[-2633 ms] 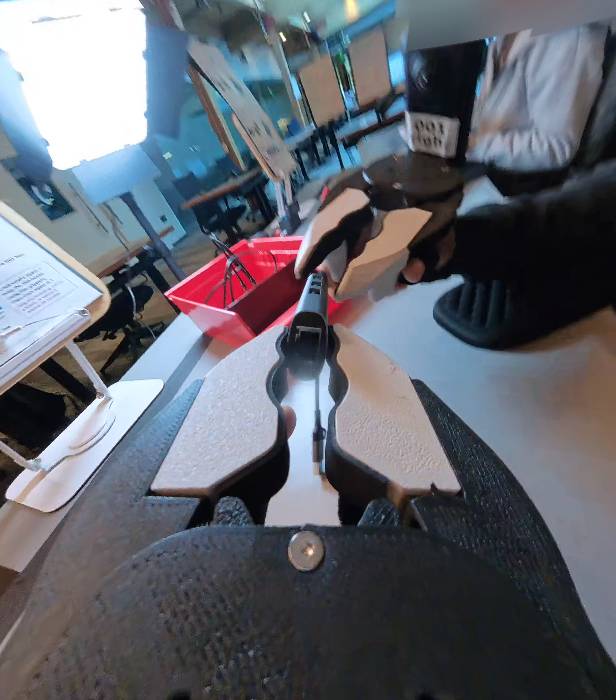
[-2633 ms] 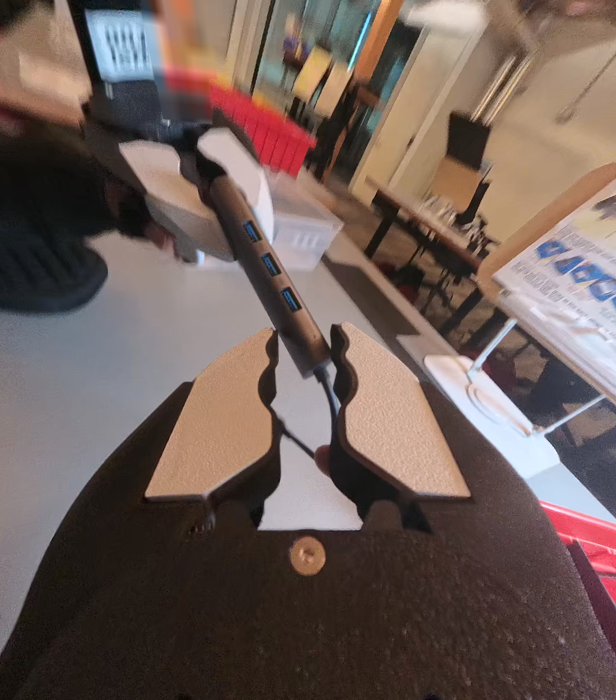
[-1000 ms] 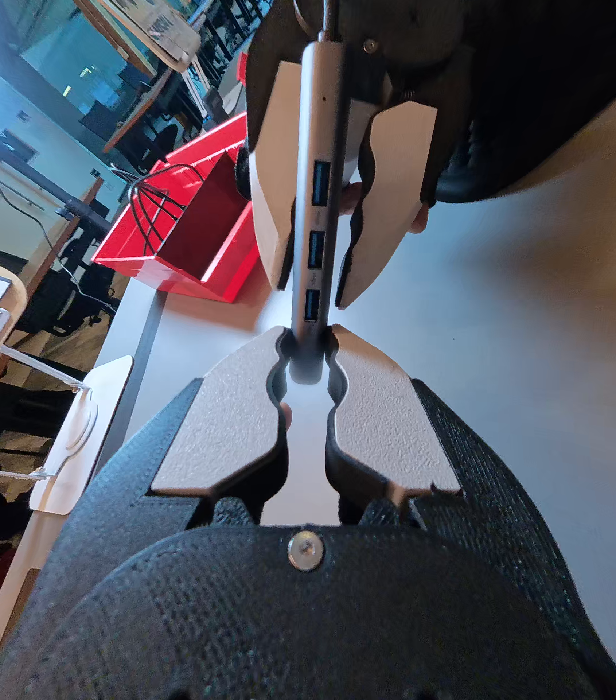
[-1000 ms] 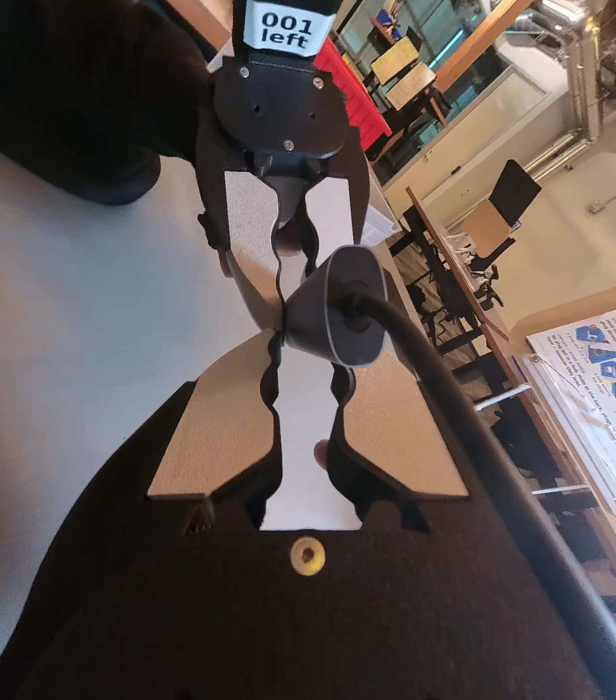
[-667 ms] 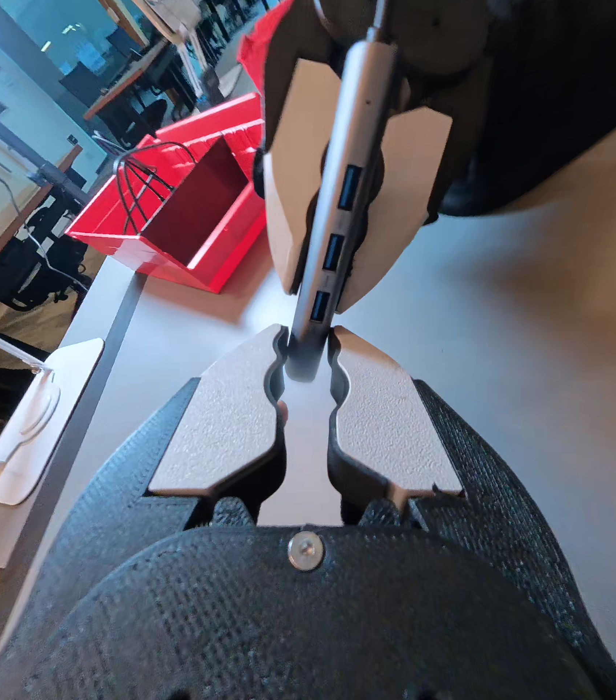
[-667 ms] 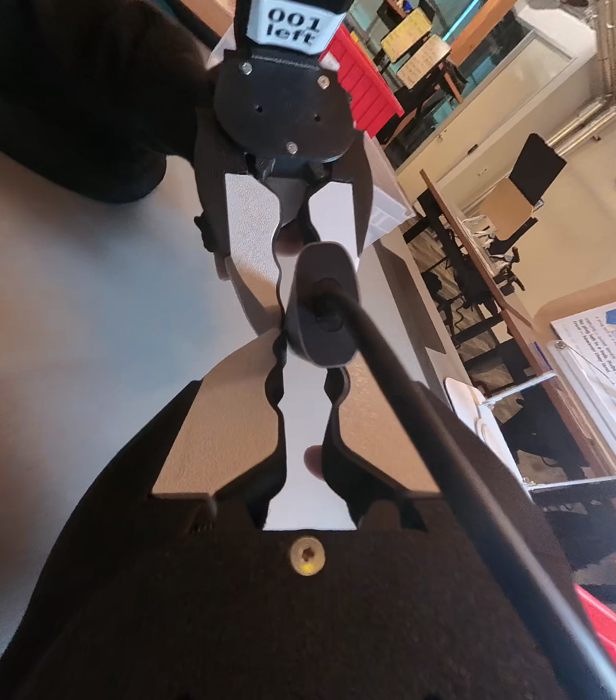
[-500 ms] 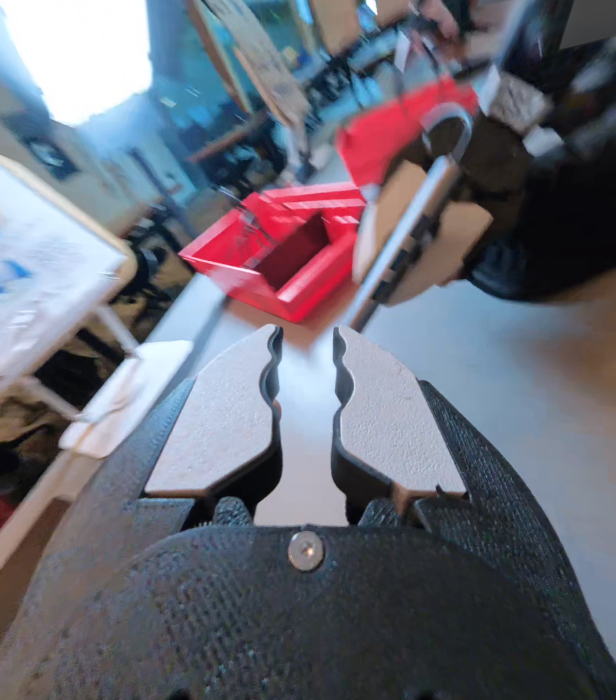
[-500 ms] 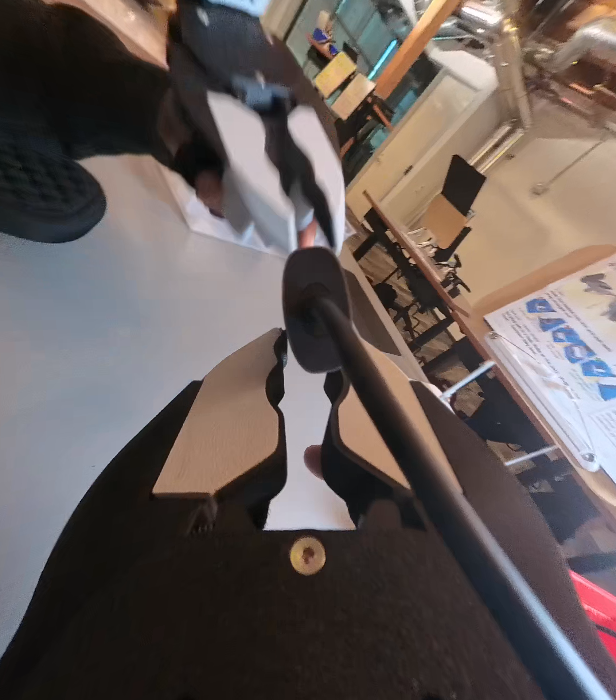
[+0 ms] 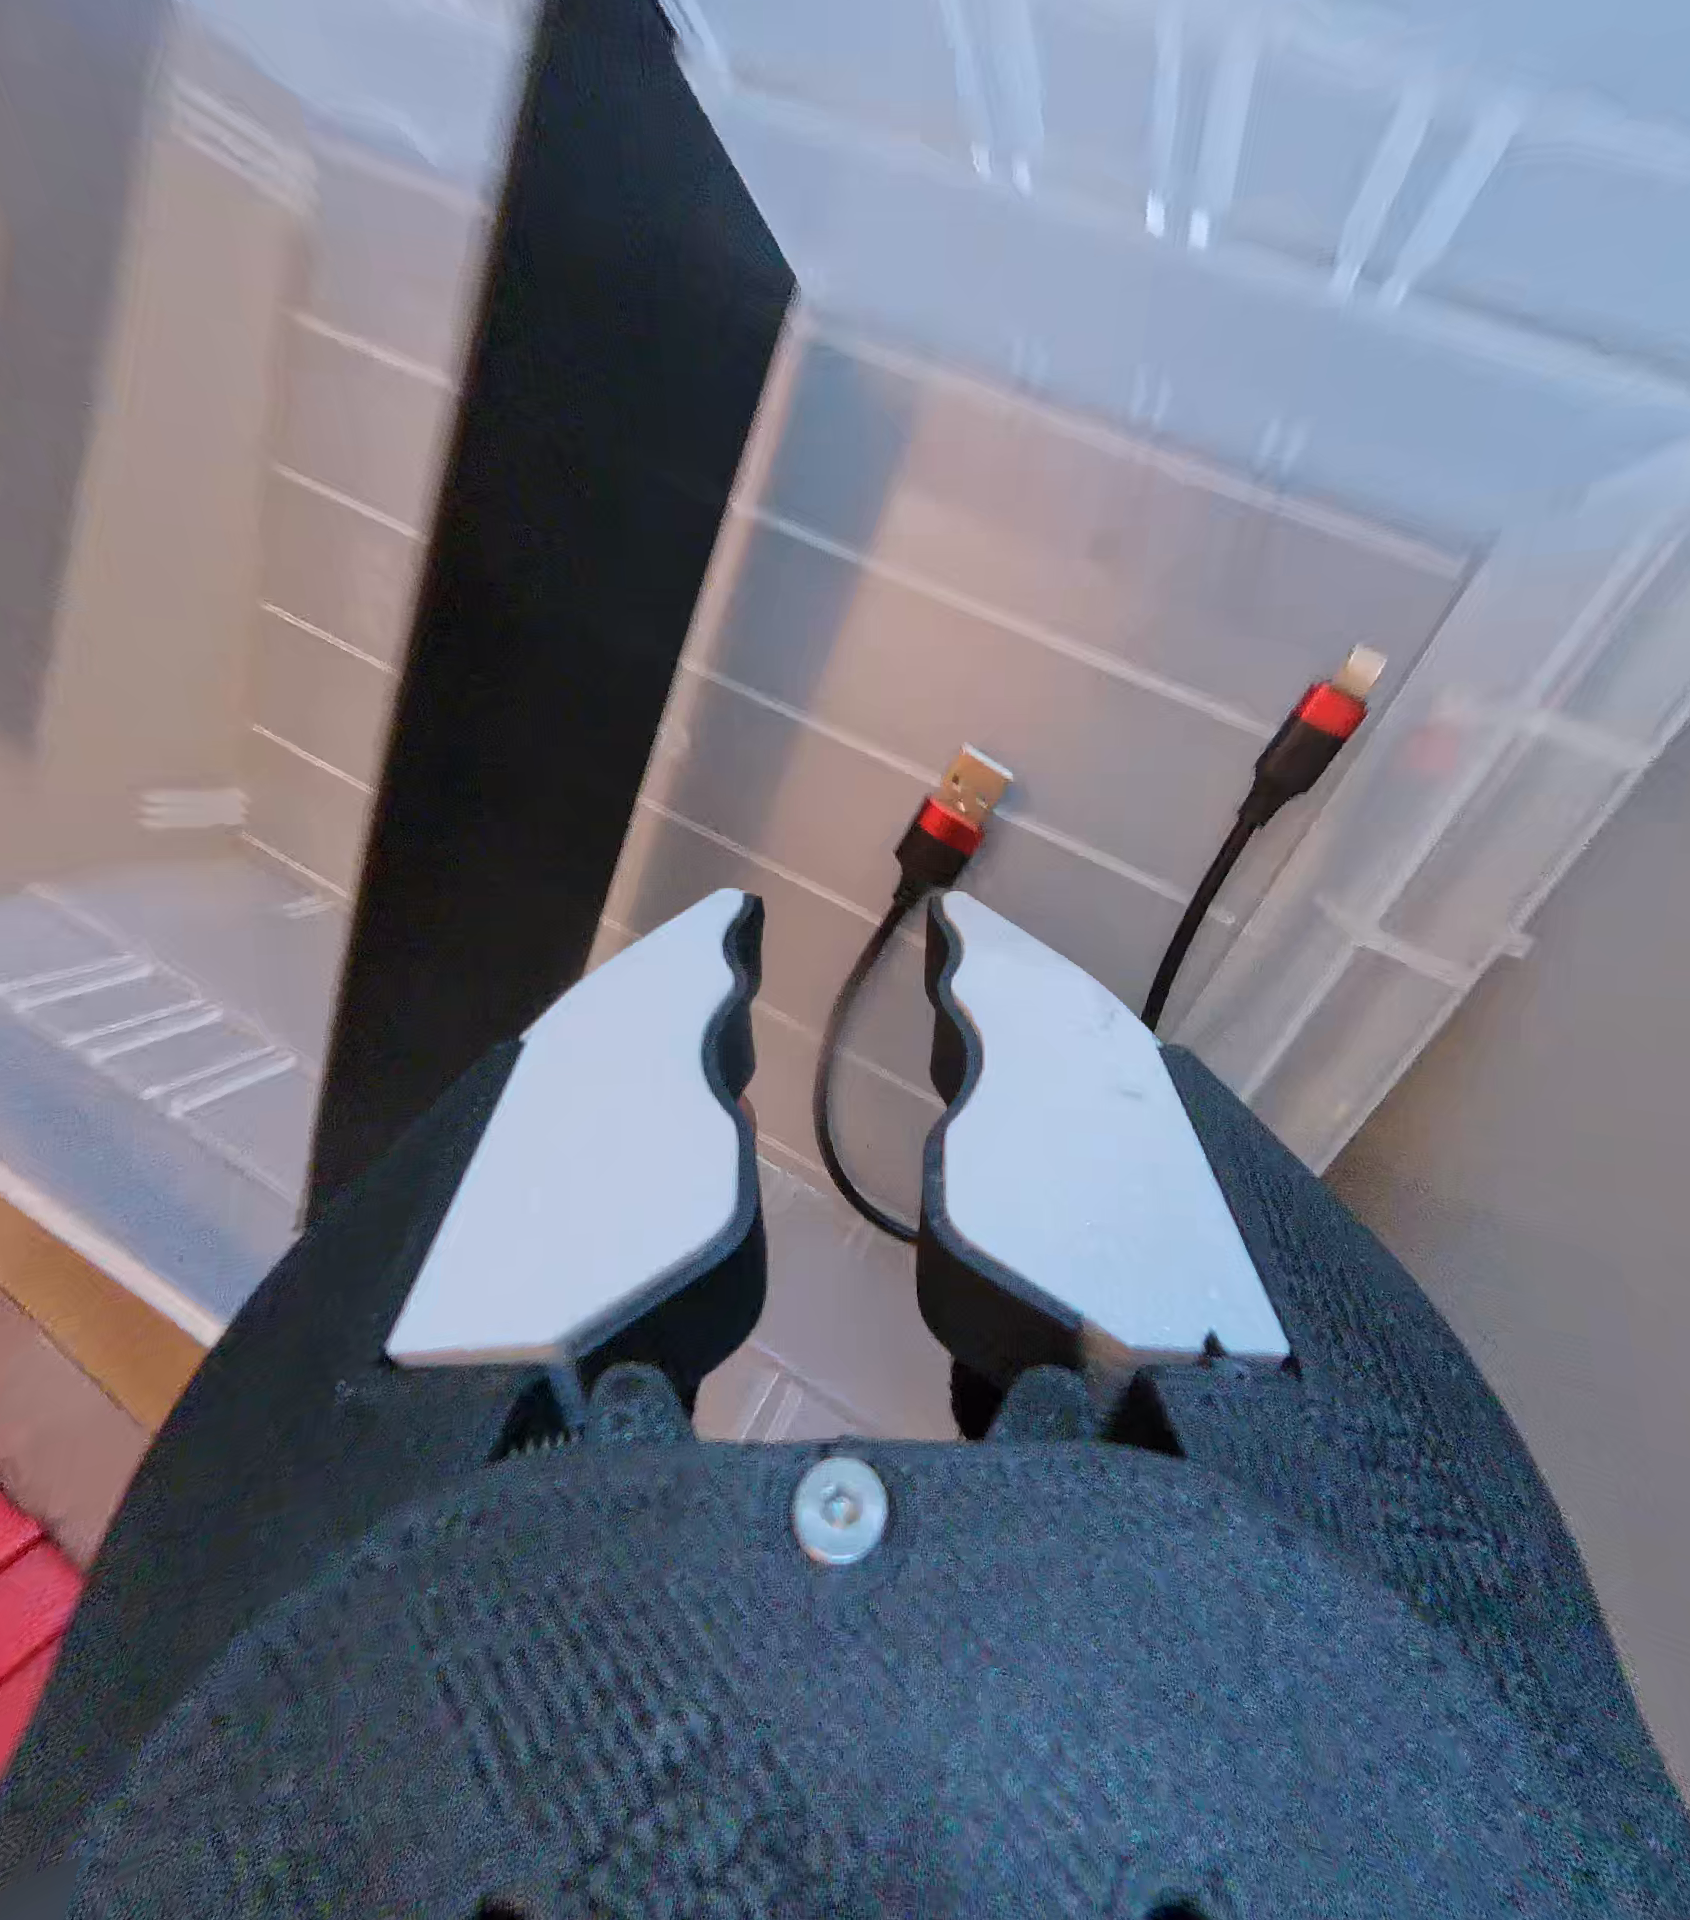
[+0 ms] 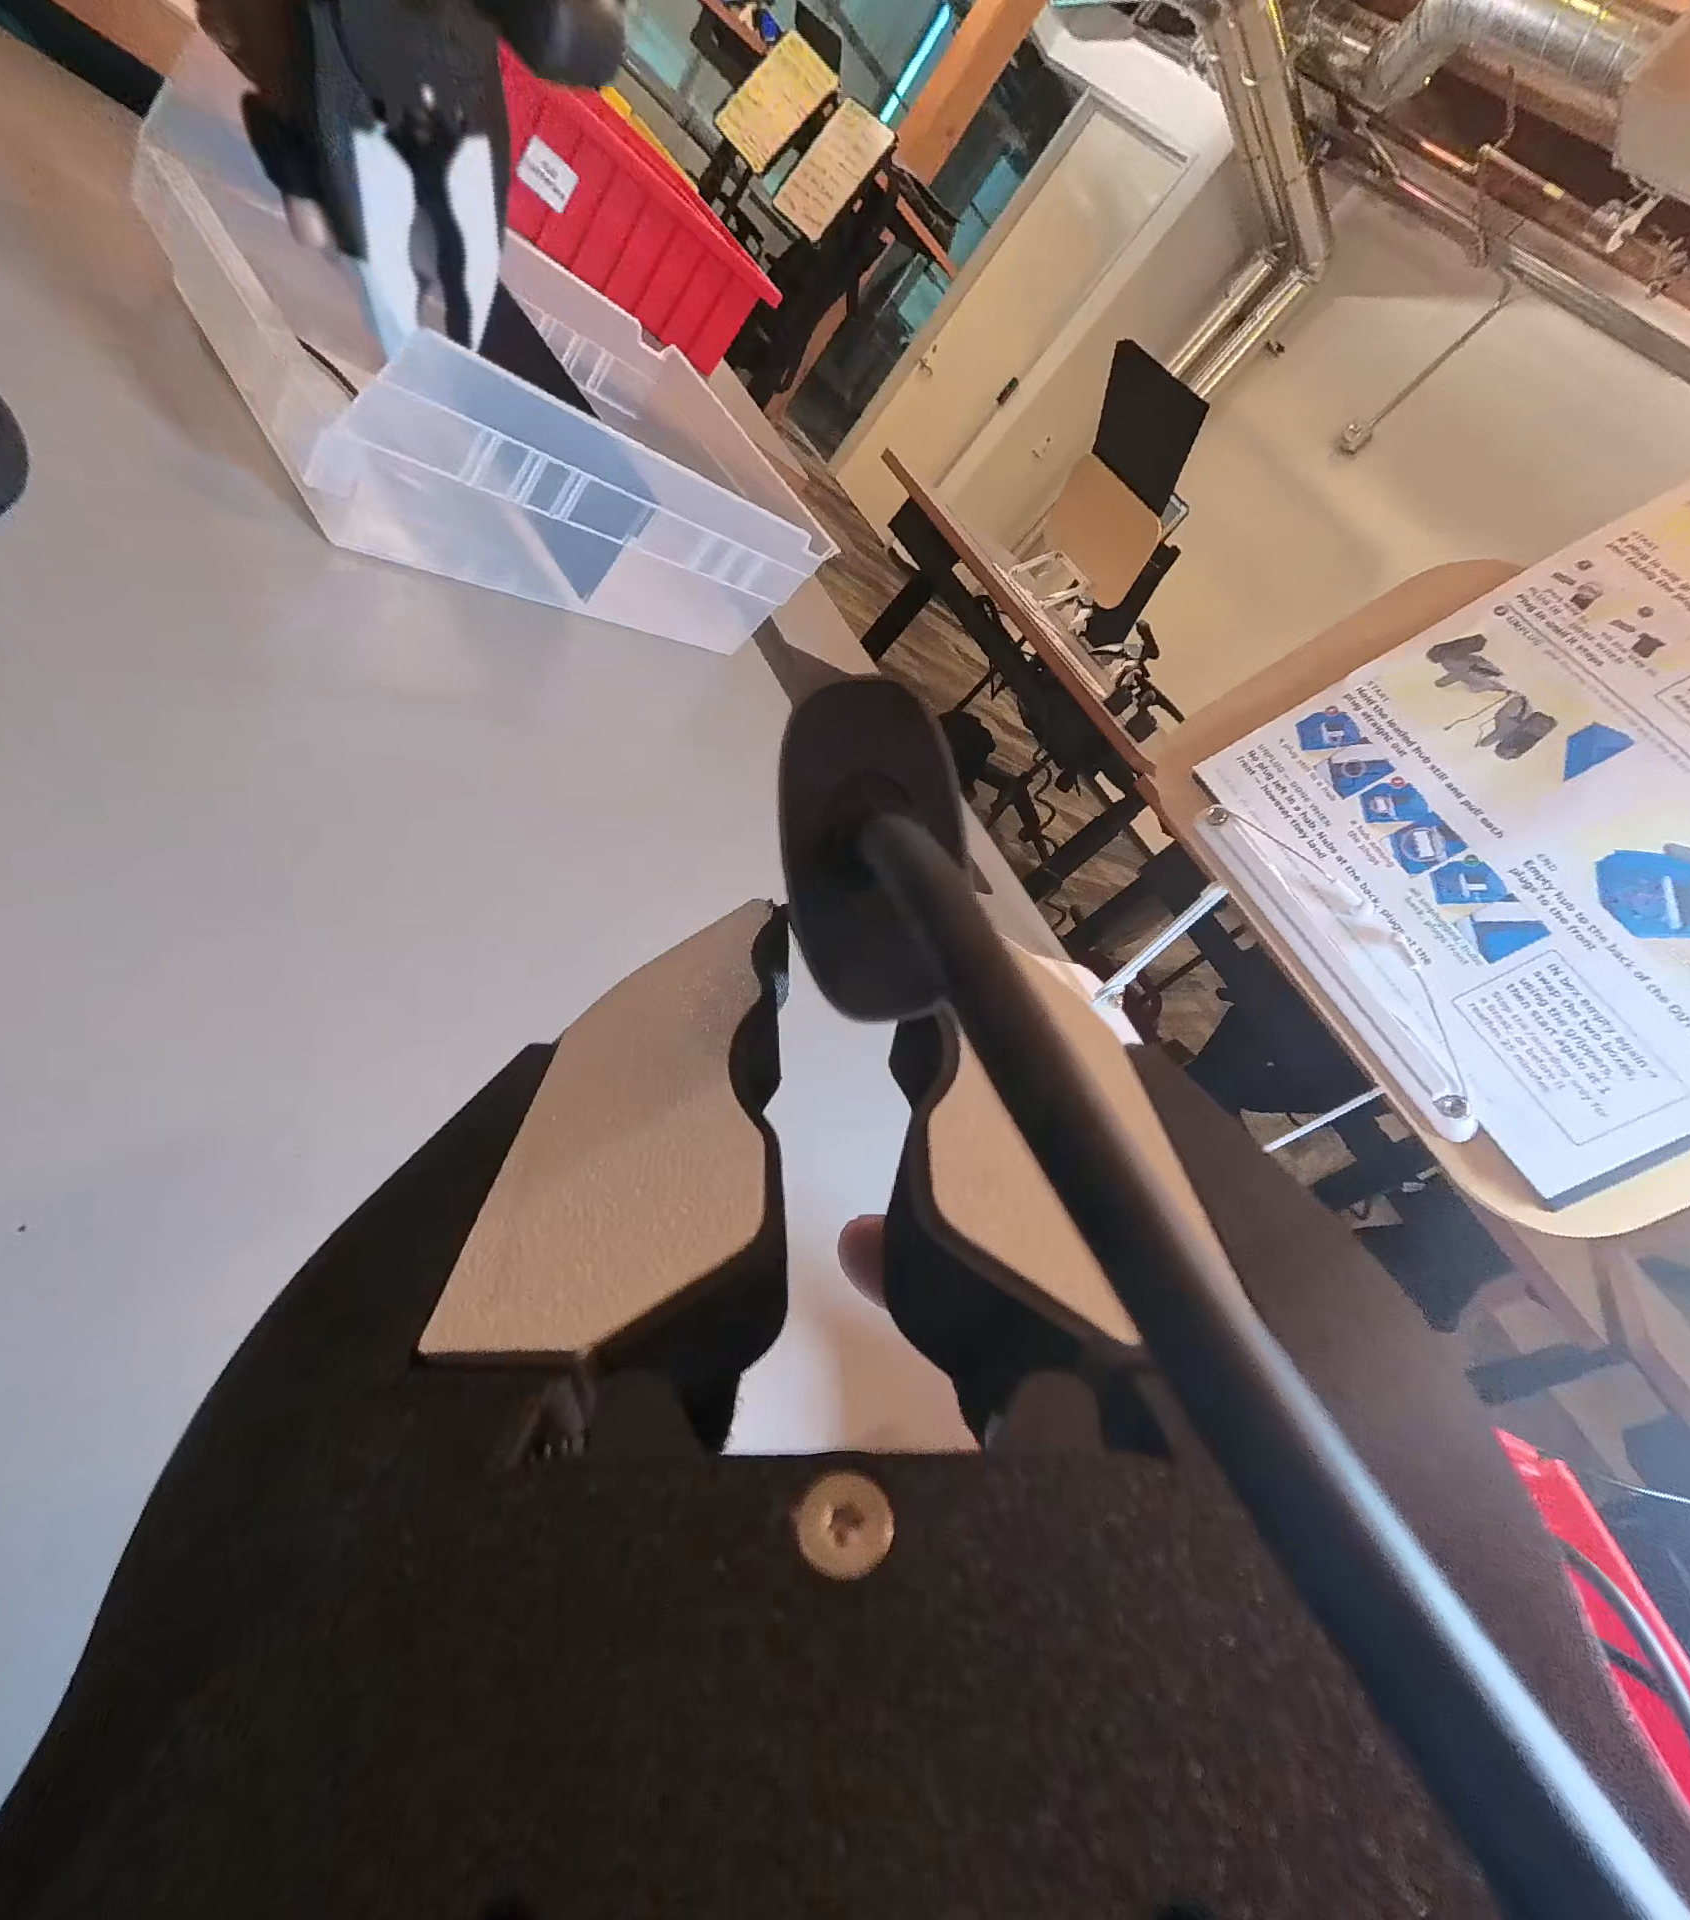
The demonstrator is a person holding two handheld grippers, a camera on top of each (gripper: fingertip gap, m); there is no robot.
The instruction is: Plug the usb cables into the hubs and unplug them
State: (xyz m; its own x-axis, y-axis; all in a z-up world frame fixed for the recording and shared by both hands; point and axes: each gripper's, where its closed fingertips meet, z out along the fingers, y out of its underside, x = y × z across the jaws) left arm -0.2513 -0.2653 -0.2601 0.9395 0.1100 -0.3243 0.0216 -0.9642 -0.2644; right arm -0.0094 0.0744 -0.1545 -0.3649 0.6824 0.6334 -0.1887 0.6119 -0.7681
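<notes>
My left gripper (image 9: 846,914) is open and empty, pointing down into a clear plastic bin (image 9: 1080,582). A black USB cable (image 9: 836,1049) lies in the bin just past the fingertips. Its USB-A plug (image 9: 966,800) has a red collar, and its other red-collared plug (image 9: 1334,707) lies to the right. My right gripper (image 10: 851,966) is shut on a dark grey USB hub (image 10: 856,831), seen end-on, held above the table. The hub's black lead (image 10: 1132,1226) runs back over the right finger. The left gripper (image 10: 425,239) also shows far off in the right wrist view, over the clear bin (image 10: 529,499).
A black divider (image 9: 571,582) stands in the clear bin left of the cable. A red bin (image 10: 633,229) sits behind the clear one, and another red bin (image 10: 1630,1662) is at the lower right. An instruction sheet (image 10: 1495,831) stands on a stand to the right. The grey table (image 10: 249,779) stretches to the left. Left tips to right tips: about 45 centimetres.
My left gripper let go of the hub's end, opened and swung over to the clear bin above the cable. My right gripper kept hold of the hub and drew away from the left.
</notes>
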